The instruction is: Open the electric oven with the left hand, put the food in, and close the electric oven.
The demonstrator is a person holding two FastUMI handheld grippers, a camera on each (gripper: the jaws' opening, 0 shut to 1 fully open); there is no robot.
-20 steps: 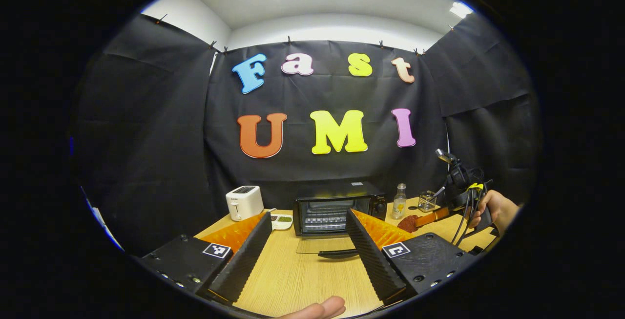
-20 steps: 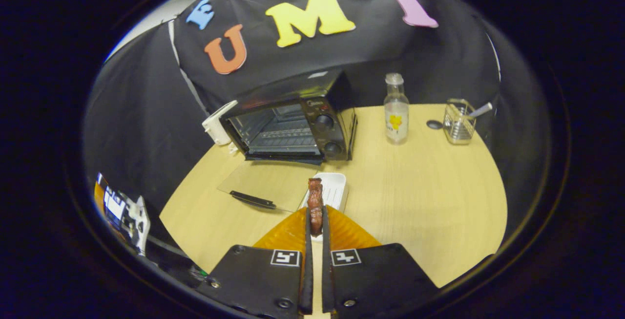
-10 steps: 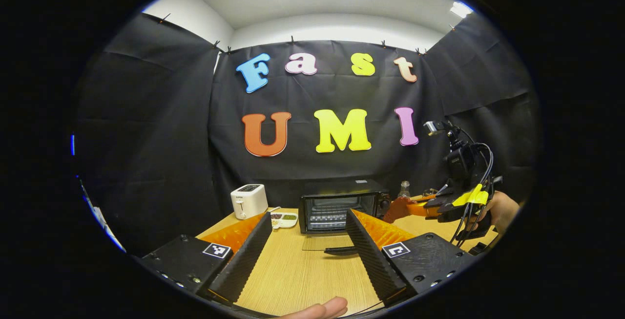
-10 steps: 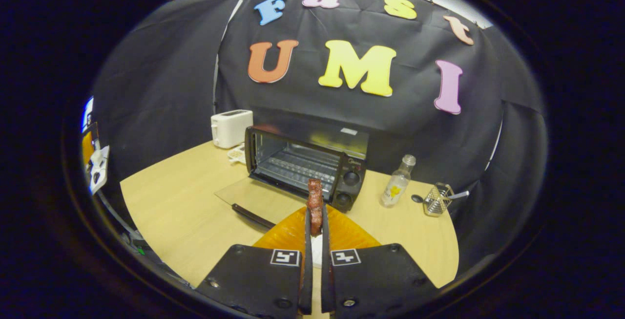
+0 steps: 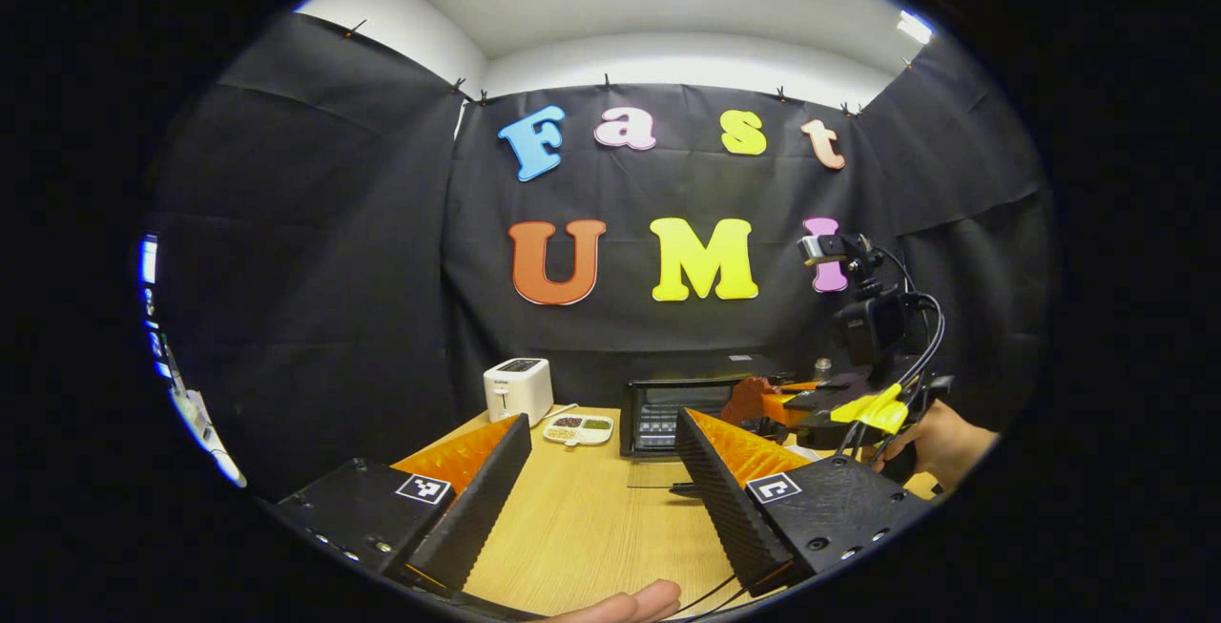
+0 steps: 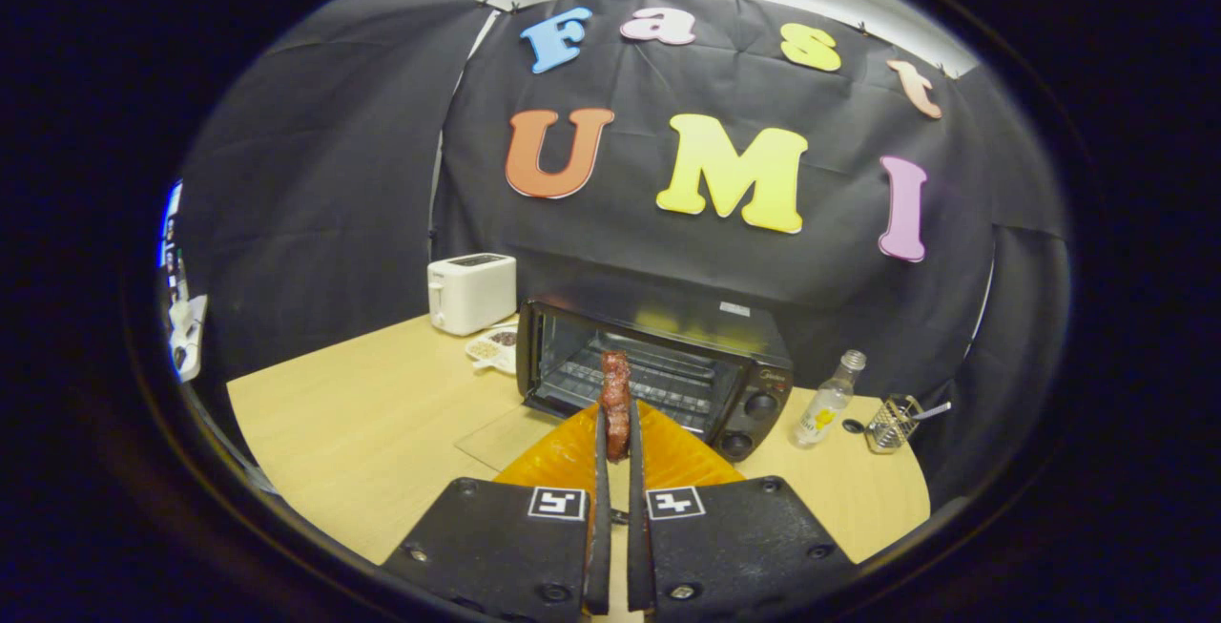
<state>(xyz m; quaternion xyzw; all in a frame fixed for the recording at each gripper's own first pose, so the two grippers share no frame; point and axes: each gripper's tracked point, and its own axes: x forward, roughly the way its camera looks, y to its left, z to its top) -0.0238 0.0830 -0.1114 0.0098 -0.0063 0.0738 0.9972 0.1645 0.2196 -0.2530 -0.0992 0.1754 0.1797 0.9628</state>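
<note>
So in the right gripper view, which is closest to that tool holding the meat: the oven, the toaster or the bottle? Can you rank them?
1. Oven: nearest, straight ahead of the right tool, door down, just past the meat.
2. Bottle: farther, off to the right beside the oven.
3. Toaster: farthest, back left by the wall.

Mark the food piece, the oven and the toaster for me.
food piece [image 6: 615,392]: right gripper view, its upper part above the fingers.
oven [image 6: 761,380]: right gripper view, its control panel.
toaster [image 6: 470,294]: right gripper view, its front face.
</note>
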